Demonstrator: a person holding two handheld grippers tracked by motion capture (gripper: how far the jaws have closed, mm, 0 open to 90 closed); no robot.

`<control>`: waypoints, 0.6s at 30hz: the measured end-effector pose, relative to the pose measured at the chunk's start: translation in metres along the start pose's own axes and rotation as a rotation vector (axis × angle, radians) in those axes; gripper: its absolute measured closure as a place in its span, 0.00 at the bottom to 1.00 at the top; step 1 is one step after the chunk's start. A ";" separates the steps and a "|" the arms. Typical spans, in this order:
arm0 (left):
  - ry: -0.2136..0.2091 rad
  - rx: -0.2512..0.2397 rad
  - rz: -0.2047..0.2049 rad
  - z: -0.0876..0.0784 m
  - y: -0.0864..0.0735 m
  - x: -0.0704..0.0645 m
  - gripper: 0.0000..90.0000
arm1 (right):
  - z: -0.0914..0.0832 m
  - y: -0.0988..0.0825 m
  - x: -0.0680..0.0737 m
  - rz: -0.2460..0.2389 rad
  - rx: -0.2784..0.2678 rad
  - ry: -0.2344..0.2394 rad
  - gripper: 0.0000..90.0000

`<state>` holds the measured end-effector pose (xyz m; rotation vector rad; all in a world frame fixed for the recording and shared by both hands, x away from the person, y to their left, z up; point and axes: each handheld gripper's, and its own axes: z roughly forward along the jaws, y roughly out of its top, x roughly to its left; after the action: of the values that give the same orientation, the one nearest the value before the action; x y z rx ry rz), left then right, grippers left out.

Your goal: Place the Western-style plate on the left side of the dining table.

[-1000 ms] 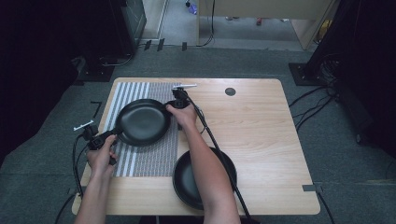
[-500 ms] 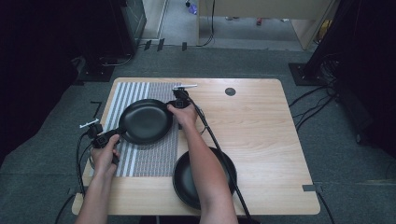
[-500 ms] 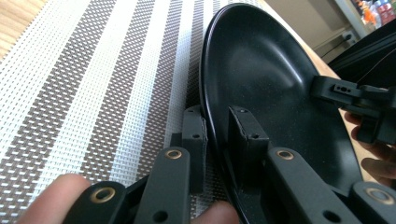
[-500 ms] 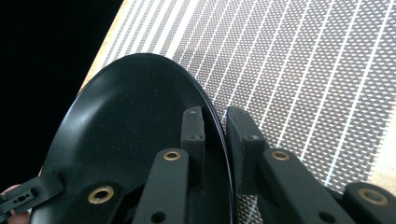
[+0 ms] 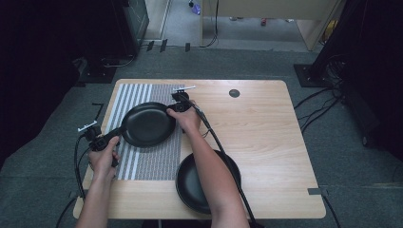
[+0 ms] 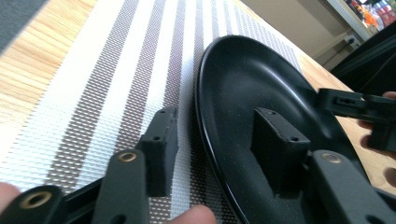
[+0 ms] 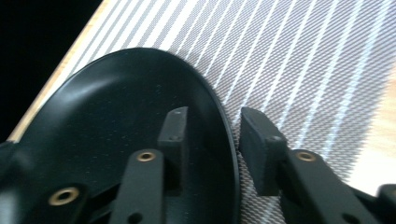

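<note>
Both forearms enter from the near edge of the table [image 5: 266, 118]. The left hand [image 5: 103, 159] holds the left gripper [image 5: 97, 141] low and roughly level, pointed toward the far right. The right hand [image 5: 187, 118] reaches farther forward and holds the right gripper [image 5: 175, 108] pointed back toward the left one.

Between the two grippers lies the black plate [image 5: 148, 124] on the striped placemat [image 5: 142, 161]. Each gripper straddles the plate's rim on its own side.

Left gripper: the jaws have just been opening. In the left gripper view, one pad stands outside the rim over the mat, the other inside the plate bowl, with a visible gap on the outer side. The jaws are parted at medium width and do not clamp the rim.

Right gripper: the jaws have likewise just been opening. In the right gripper view, one pad stands inside the bowl and the other outside the rim, with mat showing through the gap. No grip is applied.

Materials: the plate is round, shallow, matte black with a fine speckled surface and a raised smooth rim. The placemat is woven mesh in white and grey-brown stripes. The table is light wood grain.

Count: two black plates; the second plate [image 5: 190, 190] lies nearer the person, behind the right gripper and partly under the right forearm. One placemat. Two grippers.
</note>
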<state>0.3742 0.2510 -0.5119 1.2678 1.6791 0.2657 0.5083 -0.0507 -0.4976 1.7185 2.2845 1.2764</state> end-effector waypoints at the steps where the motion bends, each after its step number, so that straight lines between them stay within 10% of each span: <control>1: 0.004 0.000 0.002 -0.001 0.000 0.000 0.54 | -0.002 0.000 0.000 -0.006 -0.010 -0.015 0.65; 8: -0.020 -0.020 0.060 -0.012 0.002 -0.013 0.51 | -0.022 0.002 -0.003 -0.083 -0.070 -0.123 0.61; 18: -0.064 -0.006 0.127 -0.032 -0.003 -0.026 0.39 | -0.059 -0.001 -0.016 0.003 -0.083 -0.035 0.39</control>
<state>0.3463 0.2398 -0.4833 1.3673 1.5451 0.3032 0.4874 -0.0985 -0.4660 1.7037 2.1786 1.3106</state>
